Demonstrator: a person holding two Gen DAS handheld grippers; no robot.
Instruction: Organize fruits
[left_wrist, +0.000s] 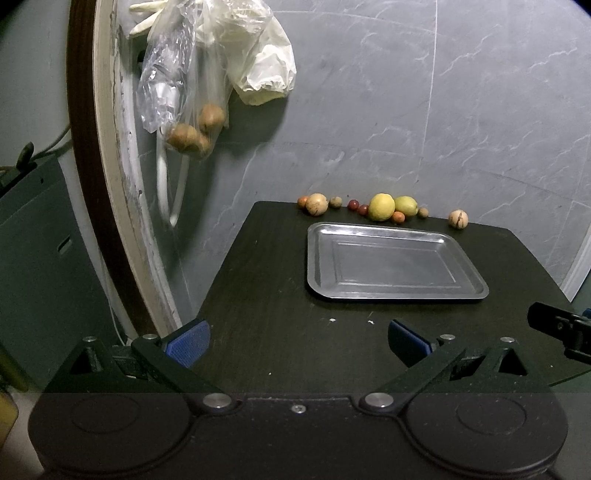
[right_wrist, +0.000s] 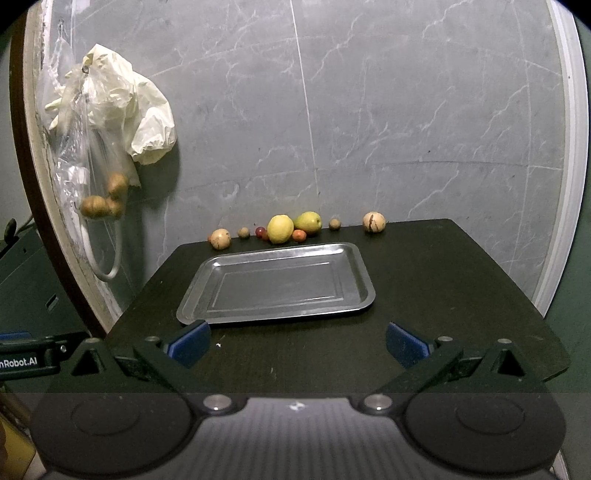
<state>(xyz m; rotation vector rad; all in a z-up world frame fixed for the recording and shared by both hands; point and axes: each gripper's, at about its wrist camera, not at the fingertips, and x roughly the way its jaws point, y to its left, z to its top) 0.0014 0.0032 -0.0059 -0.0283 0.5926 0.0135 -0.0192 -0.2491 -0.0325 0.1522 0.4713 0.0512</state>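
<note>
A row of fruit lies along the far edge of the dark table (left_wrist: 266, 354), against the wall: two yellow lemons (left_wrist: 381, 206) (right_wrist: 280, 229), tan round fruits at either end (left_wrist: 317, 203) (right_wrist: 374, 221), and several small red, orange and brown ones between. An empty metal tray (left_wrist: 391, 264) (right_wrist: 277, 282) sits in front of them. My left gripper (left_wrist: 298, 341) hovers open over the table's near edge, well short of the tray. My right gripper (right_wrist: 297, 341) is open too, its left pad just before the tray's near rim. Nothing is held.
A clear plastic bag with brown fruits (left_wrist: 195, 133) (right_wrist: 103, 199) and a crumpled white bag (left_wrist: 266, 70) hang at the left by a round framed mirror (left_wrist: 92, 184). A grey marbled wall (right_wrist: 406, 110) backs the table. The right gripper's body (left_wrist: 561, 328) shows at the right edge.
</note>
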